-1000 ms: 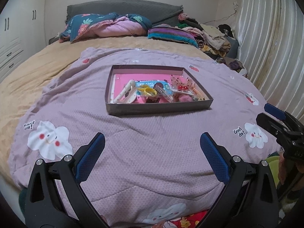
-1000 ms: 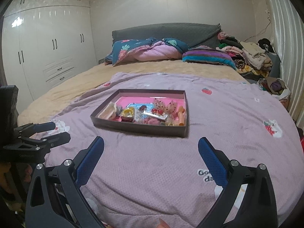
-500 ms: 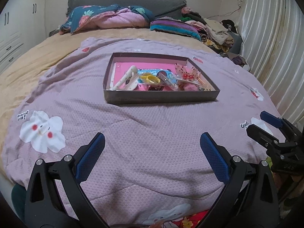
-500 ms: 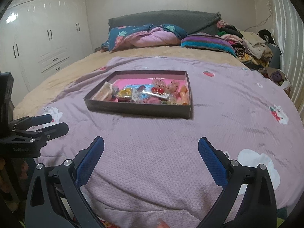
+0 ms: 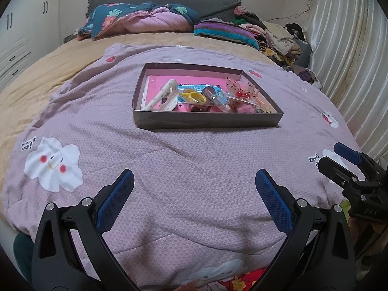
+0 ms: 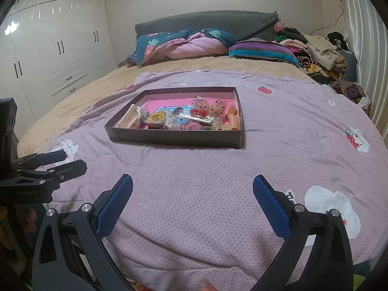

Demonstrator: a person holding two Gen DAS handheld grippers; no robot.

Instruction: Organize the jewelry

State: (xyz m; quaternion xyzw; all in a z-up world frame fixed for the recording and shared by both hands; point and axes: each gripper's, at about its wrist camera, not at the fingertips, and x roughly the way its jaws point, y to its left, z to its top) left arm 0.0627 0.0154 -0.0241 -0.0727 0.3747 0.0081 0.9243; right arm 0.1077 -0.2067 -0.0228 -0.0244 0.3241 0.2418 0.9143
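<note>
On purple quilt [image 5: 194,169]: jewelry box [image 5: 206,121] well ahead; left tool [image 5: 194,186], right tool [image 6: 192,189] spread, holding nothing

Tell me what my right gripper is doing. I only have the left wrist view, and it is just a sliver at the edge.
Observer: The right gripper is open with nothing between its fingers. It points at the tray from over the purple quilt, short of it.
Operator: Anything lying against the tray's right wall? I barely see it.
Observer: Yes, an orange coiled hair tie lies inside, along that wall.
Operator: How does my left gripper look from that side?
Observer: The left gripper is open and empty, over the quilt, to the left of the tray and nearer than it.
</note>
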